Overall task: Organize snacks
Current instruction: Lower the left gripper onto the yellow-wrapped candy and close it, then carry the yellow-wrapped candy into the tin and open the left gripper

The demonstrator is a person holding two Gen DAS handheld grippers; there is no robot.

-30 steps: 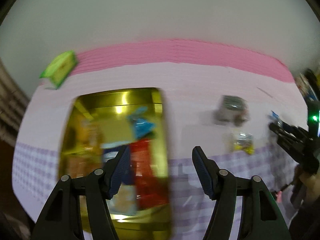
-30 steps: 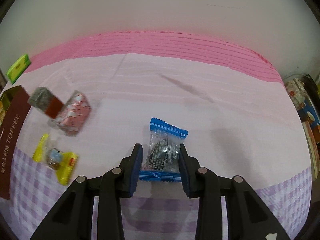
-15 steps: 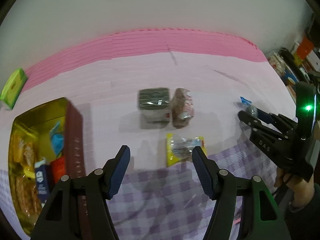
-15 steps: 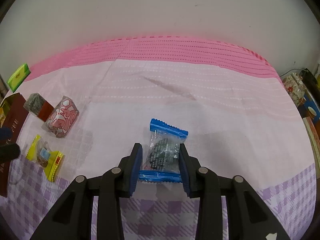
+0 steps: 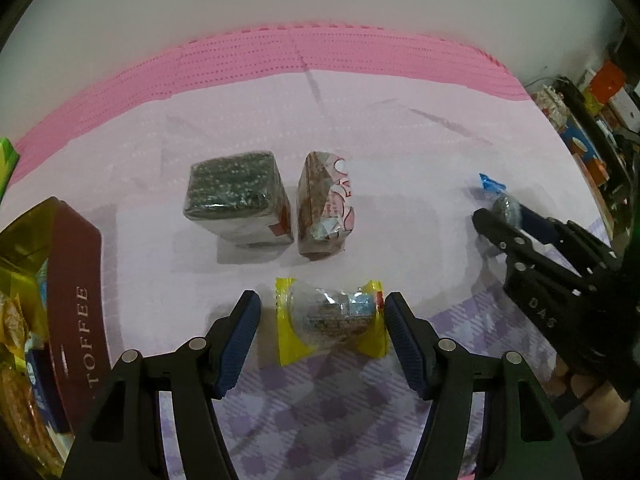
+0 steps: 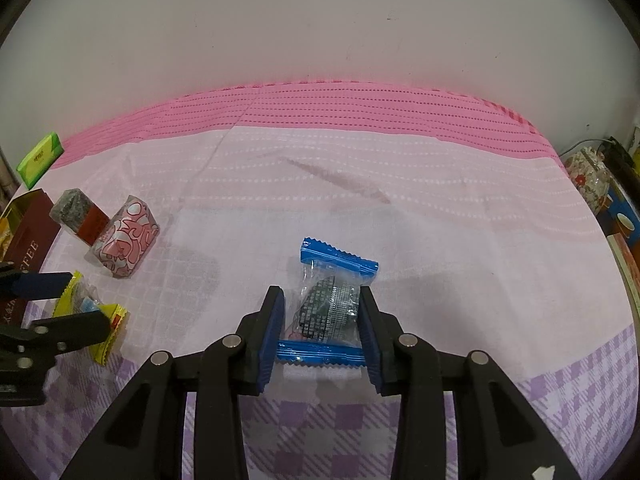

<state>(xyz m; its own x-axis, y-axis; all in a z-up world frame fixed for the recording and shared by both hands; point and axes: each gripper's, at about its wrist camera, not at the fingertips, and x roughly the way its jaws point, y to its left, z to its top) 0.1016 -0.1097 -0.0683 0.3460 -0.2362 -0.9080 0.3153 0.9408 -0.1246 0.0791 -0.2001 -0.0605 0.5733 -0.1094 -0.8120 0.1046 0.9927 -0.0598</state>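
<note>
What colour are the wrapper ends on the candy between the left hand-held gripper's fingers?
Yellow; clearest in the left wrist view.

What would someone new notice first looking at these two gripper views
Probably the left gripper, its jaws closing around the yellow-wrapped candy on the cloth's checked edge, pads not yet pressing it. Next, the right gripper clamps a blue-edged clear packet mid-cloth. Behind the yellow candy sit a dark wrapped block and a pink-patterned packet side by side, with a toffee tin at the left.
</note>
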